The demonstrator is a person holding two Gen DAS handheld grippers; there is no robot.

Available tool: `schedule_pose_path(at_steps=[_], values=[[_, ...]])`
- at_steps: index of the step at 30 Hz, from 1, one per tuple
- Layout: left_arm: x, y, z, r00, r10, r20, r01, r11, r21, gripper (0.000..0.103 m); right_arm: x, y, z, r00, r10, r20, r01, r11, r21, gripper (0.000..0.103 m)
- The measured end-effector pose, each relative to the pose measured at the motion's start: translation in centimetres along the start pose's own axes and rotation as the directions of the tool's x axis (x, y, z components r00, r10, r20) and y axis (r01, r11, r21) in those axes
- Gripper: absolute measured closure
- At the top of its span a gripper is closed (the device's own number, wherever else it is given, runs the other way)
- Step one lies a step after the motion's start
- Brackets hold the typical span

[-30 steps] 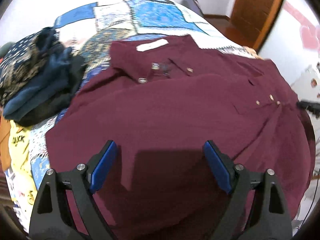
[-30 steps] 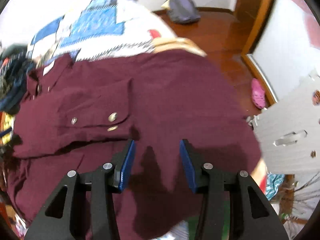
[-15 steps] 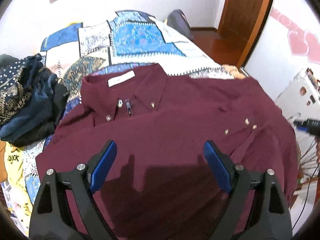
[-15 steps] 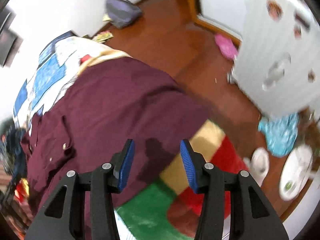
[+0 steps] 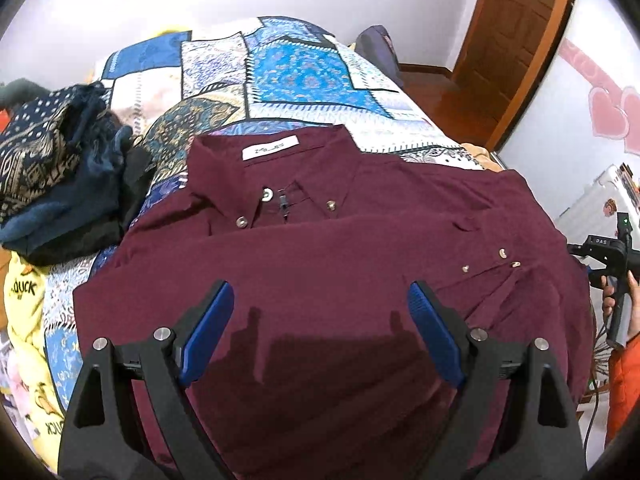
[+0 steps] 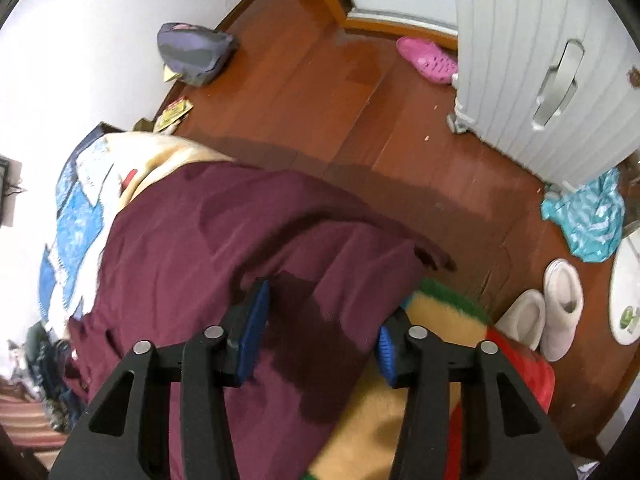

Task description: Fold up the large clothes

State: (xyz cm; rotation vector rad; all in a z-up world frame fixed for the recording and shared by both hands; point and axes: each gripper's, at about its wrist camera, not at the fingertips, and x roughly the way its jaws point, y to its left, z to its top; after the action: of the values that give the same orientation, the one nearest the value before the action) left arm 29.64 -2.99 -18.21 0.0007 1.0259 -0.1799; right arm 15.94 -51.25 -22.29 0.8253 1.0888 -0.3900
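Observation:
A maroon button-up shirt (image 5: 320,248) lies face up on the bed, collar and white label toward the far end. My left gripper (image 5: 320,312) hovers open above the shirt's lower front with nothing between its blue pads. My right gripper (image 6: 320,340) is at the shirt's (image 6: 224,232) side edge where it hangs over the bed's side. Its jaws are closing with the cloth edge between them, and the pads do not press on it. In the left wrist view the right gripper (image 5: 612,256) shows at the far right, held by a hand.
A patchwork quilt (image 5: 304,72) covers the bed. Dark folded clothes (image 5: 60,184) are piled at the left, above a yellow cloth (image 5: 24,320). Beside the bed are a striped blanket (image 6: 440,320), white slippers (image 6: 560,312), a pink shoe (image 6: 428,60), a white suitcase (image 6: 540,60) and a grey bag (image 6: 192,52).
My right gripper swung from over the shirt's sleeve to its side edge and rolled, so the floor fills its view. The left gripper rose a little and stayed open.

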Motion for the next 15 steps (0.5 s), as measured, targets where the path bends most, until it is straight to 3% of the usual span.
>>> schedule_pose_path(at_steps=[1, 3, 9, 12, 15], values=[[-0.1, 0.3, -0.1, 1.0, 0.003, 0.002, -0.003, 1.0, -0.006, 0.014, -0.1, 0.5, 0.0, 1.0, -0.022, 0.012, 0.022, 1.0, -0.019, 0.071], [-0.4, 0.9, -0.2, 1.0, 0.009, 0.009, -0.009, 1.0, -0.02, 0.014, -0.9, 1.9, -0.1, 0.997, -0.052, 0.049, 0.055, 0.996, -0.075, 0.091], [-1.2, 2.7, -0.4, 0.999, 0.019, 0.031, -0.017, 0.999, -0.051, 0.014, -5.6, 6.5, -1.1, 0.983, 0.015, 0.184, 0.03, 0.97, -0.241, 0.094], [-1.6, 3.5, -0.4, 0.999, -0.009, 0.037, 0.012, 0.997, -0.08, 0.014, -9.1, 10.0, -2.3, 0.965, 0.113, 0.235, -0.029, 0.943, -0.331, 0.094], [-2.1, 3.8, -0.4, 0.998, -0.016, 0.053, 0.021, 0.996, -0.088, 0.014, -12.5, 14.0, -4.5, 0.936, 0.241, 0.256, -0.099, 0.88, -0.465, 0.095]])
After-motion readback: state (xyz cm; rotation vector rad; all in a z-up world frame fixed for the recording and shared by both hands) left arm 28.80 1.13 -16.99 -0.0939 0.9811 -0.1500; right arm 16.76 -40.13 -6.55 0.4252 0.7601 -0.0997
